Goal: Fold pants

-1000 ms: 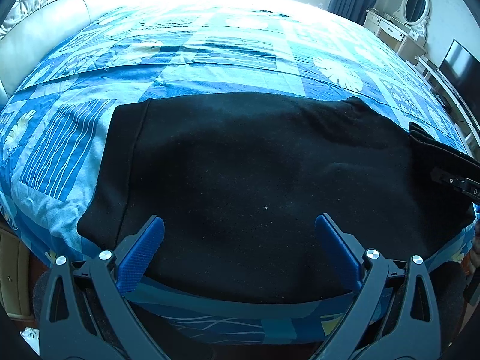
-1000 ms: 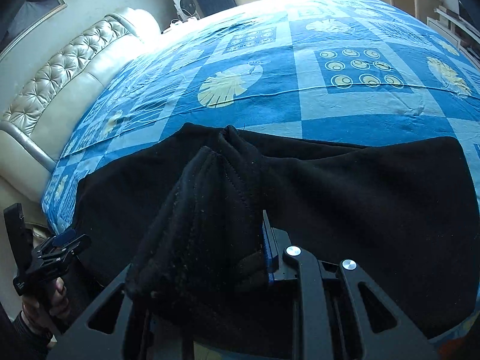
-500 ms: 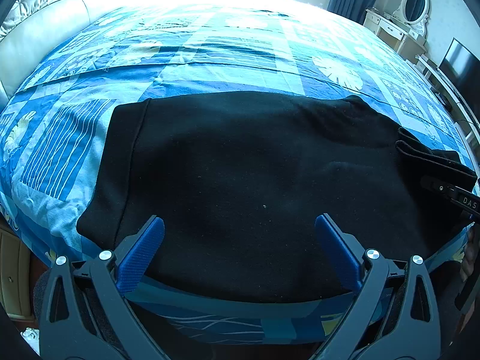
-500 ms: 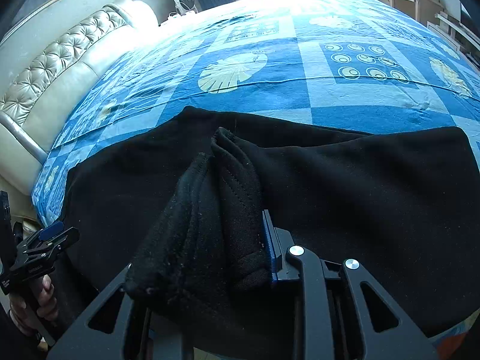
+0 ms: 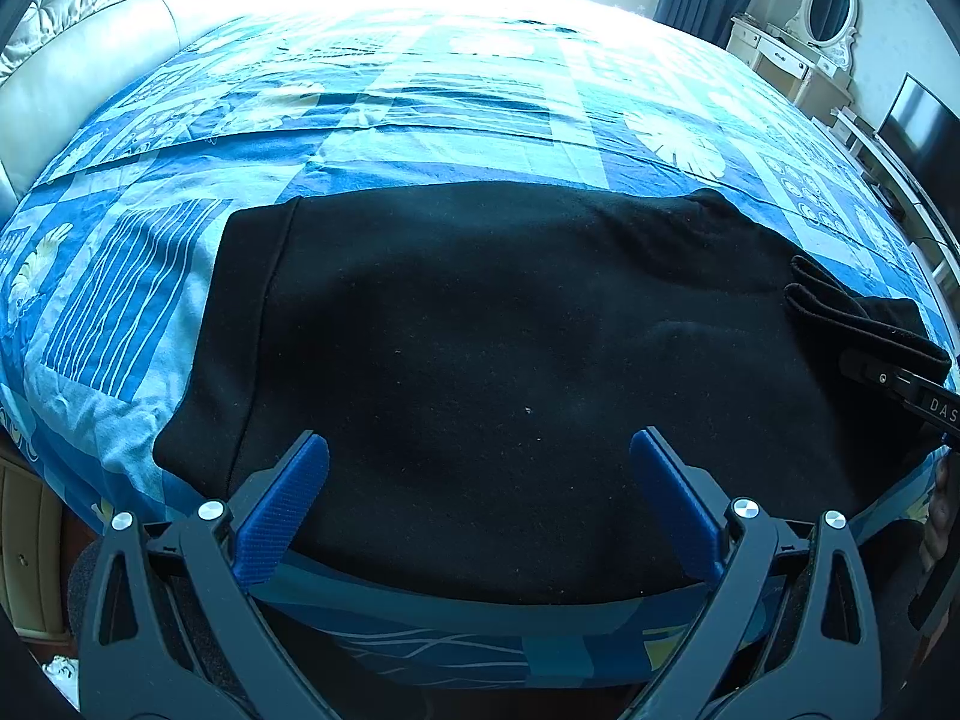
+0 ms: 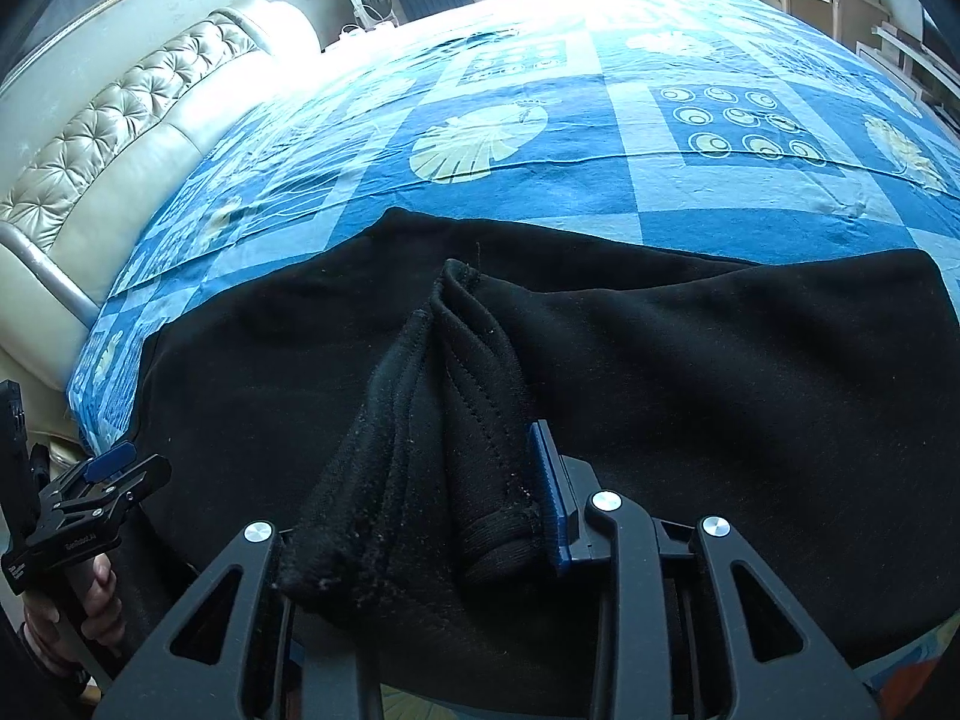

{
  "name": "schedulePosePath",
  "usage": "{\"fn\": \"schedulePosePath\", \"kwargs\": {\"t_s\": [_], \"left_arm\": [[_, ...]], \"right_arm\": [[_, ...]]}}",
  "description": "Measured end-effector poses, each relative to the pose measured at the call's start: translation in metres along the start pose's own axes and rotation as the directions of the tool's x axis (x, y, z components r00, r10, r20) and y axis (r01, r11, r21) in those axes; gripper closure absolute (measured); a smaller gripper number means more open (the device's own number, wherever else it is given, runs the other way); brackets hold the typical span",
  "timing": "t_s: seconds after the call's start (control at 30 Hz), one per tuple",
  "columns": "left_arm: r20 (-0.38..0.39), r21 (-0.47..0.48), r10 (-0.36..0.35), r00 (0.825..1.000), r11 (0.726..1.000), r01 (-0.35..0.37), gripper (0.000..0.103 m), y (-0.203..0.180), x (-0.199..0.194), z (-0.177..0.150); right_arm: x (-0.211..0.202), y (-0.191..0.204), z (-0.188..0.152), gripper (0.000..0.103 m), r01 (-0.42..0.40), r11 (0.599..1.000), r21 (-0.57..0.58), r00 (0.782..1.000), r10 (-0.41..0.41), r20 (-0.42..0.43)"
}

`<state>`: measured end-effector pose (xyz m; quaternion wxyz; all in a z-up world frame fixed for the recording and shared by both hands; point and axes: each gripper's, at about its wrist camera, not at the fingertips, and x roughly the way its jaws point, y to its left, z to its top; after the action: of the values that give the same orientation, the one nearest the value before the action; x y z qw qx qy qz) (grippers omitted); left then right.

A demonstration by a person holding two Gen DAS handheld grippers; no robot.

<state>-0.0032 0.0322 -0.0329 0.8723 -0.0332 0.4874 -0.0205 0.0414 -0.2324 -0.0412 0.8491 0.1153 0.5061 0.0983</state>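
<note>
Black pants (image 5: 510,330) lie flat across the near edge of the bed, folded into a wide slab. My left gripper (image 5: 478,438) hovers open over their near edge with nothing between its blue pads (image 5: 282,510). At the right end, my right gripper (image 6: 420,480) holds a bunched leg end (image 6: 444,396) that rests on top of the pants (image 6: 720,360). Its jaws are opening, with the cloth still between them and against the right pad (image 6: 549,498). The other pad is hidden under the cloth. In the left wrist view that leg end (image 5: 852,312) shows beside the right gripper (image 5: 894,384).
A blue patchwork bedspread (image 5: 456,120) covers the bed. A tufted cream headboard (image 6: 120,138) runs along the left. A white dresser with mirror (image 5: 798,54) and a TV (image 5: 918,120) stand at the right. A hand (image 6: 90,594) holds the left gripper (image 6: 102,480).
The right gripper carried the leg end a little further over the pants and its jaws widened, so the bunch has spread. The left gripper stayed still and open.
</note>
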Motion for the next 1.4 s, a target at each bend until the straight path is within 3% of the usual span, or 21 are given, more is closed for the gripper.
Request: {"fn": "schedulePosePath", "kwargs": {"t_s": [0.43,0.53,0.63,0.8,0.9,1.0,1.1,1.2,1.3,1.4], "left_arm": [[-0.001,0.003,0.001,1.000,1.000,-0.001,0.002,0.001,0.001,-0.001],[-0.003,0.002,0.001,1.000,1.000,-0.001,0.002,0.000,0.002,-0.002],[-0.003,0.003,0.001,1.000,1.000,-0.001,0.002,0.000,0.002,-0.002],[0.004,0.004,0.000,1.000,1.000,0.000,0.002,0.001,0.001,-0.002],[0.006,0.006,0.000,1.000,1.000,0.000,0.002,0.000,0.000,-0.001],[0.008,0.011,0.002,1.000,1.000,-0.002,0.002,-0.002,0.000,-0.001],[0.017,0.019,0.005,1.000,1.000,-0.005,0.002,-0.003,-0.002,0.000],[0.042,0.035,0.011,0.999,0.999,-0.012,0.002,-0.005,-0.005,0.002],[0.059,0.041,0.013,0.998,0.999,-0.015,0.002,-0.005,-0.008,0.003],[0.054,0.038,0.013,0.998,0.999,-0.015,0.002,-0.004,-0.008,0.004]], "right_arm": [[-0.001,0.013,-0.003,0.057,-0.061,0.998,0.006,0.998,0.061,-0.016],[0.002,0.019,-0.005,0.057,-0.168,0.985,0.040,0.984,0.171,-0.056],[-0.001,0.027,-0.004,0.057,-0.181,0.983,0.028,0.981,0.183,-0.067],[-0.048,0.021,0.016,0.055,-0.288,0.957,0.041,0.958,0.287,0.018],[-0.091,-0.008,0.030,0.042,-0.292,0.955,0.052,0.950,0.284,0.127],[-0.122,-0.061,0.033,0.033,-0.254,0.961,0.106,0.952,0.229,0.205],[-0.127,-0.130,0.020,0.031,-0.167,0.958,0.231,0.970,0.118,0.212],[-0.115,-0.201,-0.009,0.031,-0.127,0.909,0.396,0.983,0.061,0.174],[-0.095,-0.244,-0.038,0.031,-0.195,0.843,0.502,0.980,0.144,0.140],[-0.074,-0.256,-0.056,0.031,-0.297,0.797,0.526,0.955,0.263,0.140]]}}
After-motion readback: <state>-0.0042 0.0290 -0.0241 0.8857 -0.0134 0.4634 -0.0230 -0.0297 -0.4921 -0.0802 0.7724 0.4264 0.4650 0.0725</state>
